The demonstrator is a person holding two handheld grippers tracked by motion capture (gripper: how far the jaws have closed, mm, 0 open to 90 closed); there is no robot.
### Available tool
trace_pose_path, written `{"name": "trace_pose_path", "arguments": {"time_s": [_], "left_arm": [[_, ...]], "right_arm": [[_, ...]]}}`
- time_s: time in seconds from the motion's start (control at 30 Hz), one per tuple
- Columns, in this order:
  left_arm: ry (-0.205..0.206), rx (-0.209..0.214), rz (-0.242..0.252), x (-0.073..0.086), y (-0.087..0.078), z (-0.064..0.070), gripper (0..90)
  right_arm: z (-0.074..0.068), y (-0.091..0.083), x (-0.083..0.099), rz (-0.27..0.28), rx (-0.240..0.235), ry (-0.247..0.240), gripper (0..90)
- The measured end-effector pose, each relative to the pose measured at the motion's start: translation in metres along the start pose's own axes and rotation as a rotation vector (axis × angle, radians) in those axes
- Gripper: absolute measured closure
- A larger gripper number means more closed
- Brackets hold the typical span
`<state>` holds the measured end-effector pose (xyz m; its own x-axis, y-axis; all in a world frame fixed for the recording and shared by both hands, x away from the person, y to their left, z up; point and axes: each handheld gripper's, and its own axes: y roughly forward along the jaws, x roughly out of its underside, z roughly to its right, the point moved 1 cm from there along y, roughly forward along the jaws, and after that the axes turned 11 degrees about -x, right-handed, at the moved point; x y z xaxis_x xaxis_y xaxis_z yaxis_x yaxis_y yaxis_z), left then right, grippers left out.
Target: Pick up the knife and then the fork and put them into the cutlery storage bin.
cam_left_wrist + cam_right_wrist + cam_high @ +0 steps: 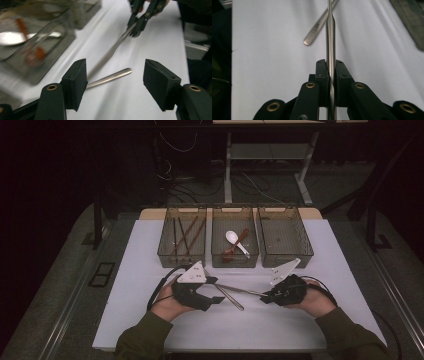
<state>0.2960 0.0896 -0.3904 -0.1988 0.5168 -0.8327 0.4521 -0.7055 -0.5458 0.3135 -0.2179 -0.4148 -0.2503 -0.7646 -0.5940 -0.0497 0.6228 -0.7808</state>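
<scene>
Right gripper (331, 72) I have clamped on one metal utensil handle (330, 37); left gripper (115, 83) gapes wide near another handle (110, 78) on the white table (150, 310).

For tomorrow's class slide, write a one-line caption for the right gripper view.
Right tool shut on a metal utensil handle, a second utensil lying alongside on the white table.

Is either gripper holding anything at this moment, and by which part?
The right gripper is shut on a metal utensil, clamping its slim handle near the end. The left gripper is open and holds nothing; a second metal utensil lies on the table between its jaws.
</scene>
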Motion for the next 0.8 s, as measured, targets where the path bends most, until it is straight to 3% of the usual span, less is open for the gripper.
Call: {"name": "trace_pose_path", "arguments": {"time_s": [0.27,0.4,0.8], "left_arm": [[-0.085,-0.101,0.011,0.03,-0.019,-0.002,26.4],[-0.113,-0.142,-0.01,0.048,-0.024,-0.002,22.4],[-0.162,-0.176,-0.062,0.075,-0.031,-0.002,16.1]], "right_arm": [[0.013,-0.02,0.011,0.045,0.058,0.096,83.3],[0.016,-0.03,0.014,0.075,0.075,0.124,83.2],[0.022,-0.053,0.02,0.136,0.102,0.183,83.2]]}}
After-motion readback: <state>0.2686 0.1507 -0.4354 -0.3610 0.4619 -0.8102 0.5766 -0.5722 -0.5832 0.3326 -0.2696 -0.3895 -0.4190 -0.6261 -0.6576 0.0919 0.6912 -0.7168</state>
